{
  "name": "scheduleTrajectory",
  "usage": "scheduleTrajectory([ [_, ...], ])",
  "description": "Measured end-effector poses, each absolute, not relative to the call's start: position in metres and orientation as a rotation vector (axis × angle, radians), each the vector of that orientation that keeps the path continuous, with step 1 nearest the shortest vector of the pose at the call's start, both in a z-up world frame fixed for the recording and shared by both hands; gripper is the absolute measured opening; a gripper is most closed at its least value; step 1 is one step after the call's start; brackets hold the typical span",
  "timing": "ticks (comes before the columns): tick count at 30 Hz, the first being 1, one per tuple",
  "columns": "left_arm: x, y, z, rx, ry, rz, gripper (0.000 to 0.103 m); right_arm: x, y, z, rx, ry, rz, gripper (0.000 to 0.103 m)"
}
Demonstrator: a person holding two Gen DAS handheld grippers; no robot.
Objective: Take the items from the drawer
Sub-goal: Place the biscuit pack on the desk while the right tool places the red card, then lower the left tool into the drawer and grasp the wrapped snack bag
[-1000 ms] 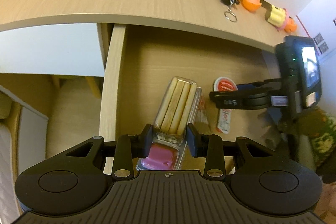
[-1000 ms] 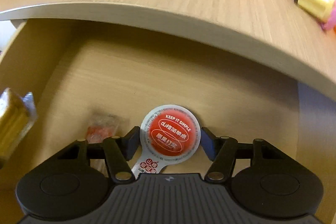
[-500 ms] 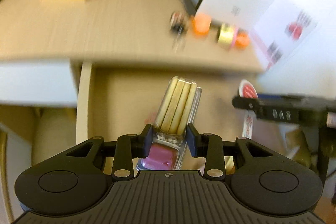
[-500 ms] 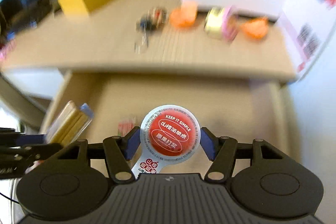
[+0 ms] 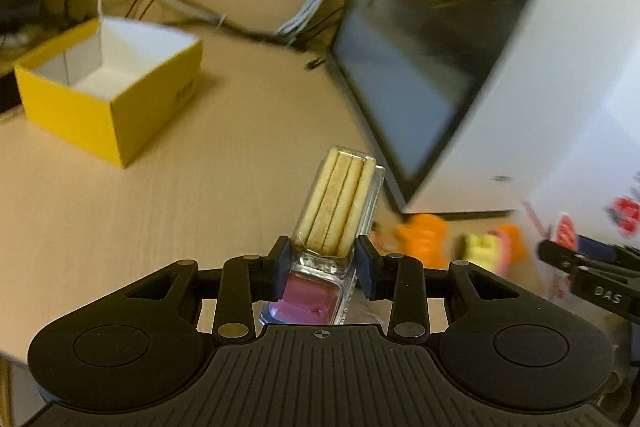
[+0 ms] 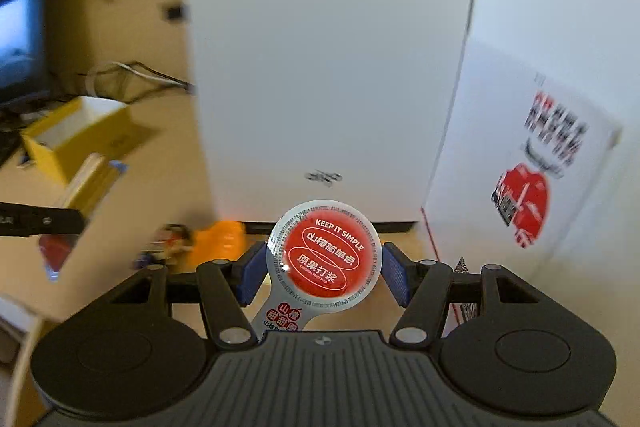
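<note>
My left gripper (image 5: 323,263) is shut on a clear pack of biscuit sticks (image 5: 340,203) with a pink dip section (image 5: 310,301), held up above the desk top (image 5: 140,211). My right gripper (image 6: 324,271) is shut on a round red-lidded snack pack (image 6: 326,259) with a foil tab, also raised over the desk. The right gripper's finger (image 5: 588,279) shows at the right edge of the left wrist view; the biscuit pack (image 6: 94,179) shows at the left of the right wrist view. The drawer is out of view.
An open yellow box (image 5: 108,87) stands on the desk at the back left. A dark monitor (image 5: 420,47) with a white back (image 6: 328,67) rises ahead. Orange and yellow toys (image 5: 424,239) and a keychain (image 6: 168,239) lie at its foot. Cables (image 5: 180,7) run behind.
Both grippers have lifted out of the drawer with their items and now look over the desk top toward the monitor and yellow box. The drawer has dropped out of view.
</note>
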State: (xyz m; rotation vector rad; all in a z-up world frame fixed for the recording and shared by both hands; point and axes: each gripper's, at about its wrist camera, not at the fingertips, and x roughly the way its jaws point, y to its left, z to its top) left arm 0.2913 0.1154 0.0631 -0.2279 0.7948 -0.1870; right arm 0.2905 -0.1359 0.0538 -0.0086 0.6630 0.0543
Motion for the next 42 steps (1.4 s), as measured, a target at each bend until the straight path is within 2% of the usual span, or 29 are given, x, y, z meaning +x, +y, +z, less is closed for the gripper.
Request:
scheduleTrajectory([
  [6,0.312,0.121,0.023,-0.248,0.843,-0.197,0.04,0.337,-0.137,0.01,-0.065,0.68,-0.005,0.061],
  [13,0.312,0.107,0.021,-0.13,0.833,-0.227,0.04,0.362,-0.14,-0.02,-0.061,0.729,0.036,0.062],
  [21,0.273,0.121,0.063,-0.105,0.749,-0.223,0.04,0.326,-0.15,0.02,-0.026,0.653,0.031,0.063],
  [24,0.248,0.12,0.074,-0.078,0.755,-0.223,0.04,0.301,-0.156,0.035,-0.006,0.636,0.041,0.066],
  [28,0.22,0.113,0.07,-0.058,0.79,-0.265,0.04,0.269,-0.154,0.047,0.004,0.624,0.093,0.067],
  [32,0.187,0.1,0.053,-0.039,0.869,-0.353,0.04,0.24,-0.153,0.053,0.024,0.62,0.122,0.073],
  [37,0.164,0.089,0.023,-0.019,0.982,-0.389,0.04,0.236,-0.138,0.035,0.05,0.901,0.265,0.073],
  [42,0.157,0.099,0.01,-0.063,0.996,-0.329,0.04,0.221,-0.109,-0.03,0.026,1.281,0.394,0.073],
])
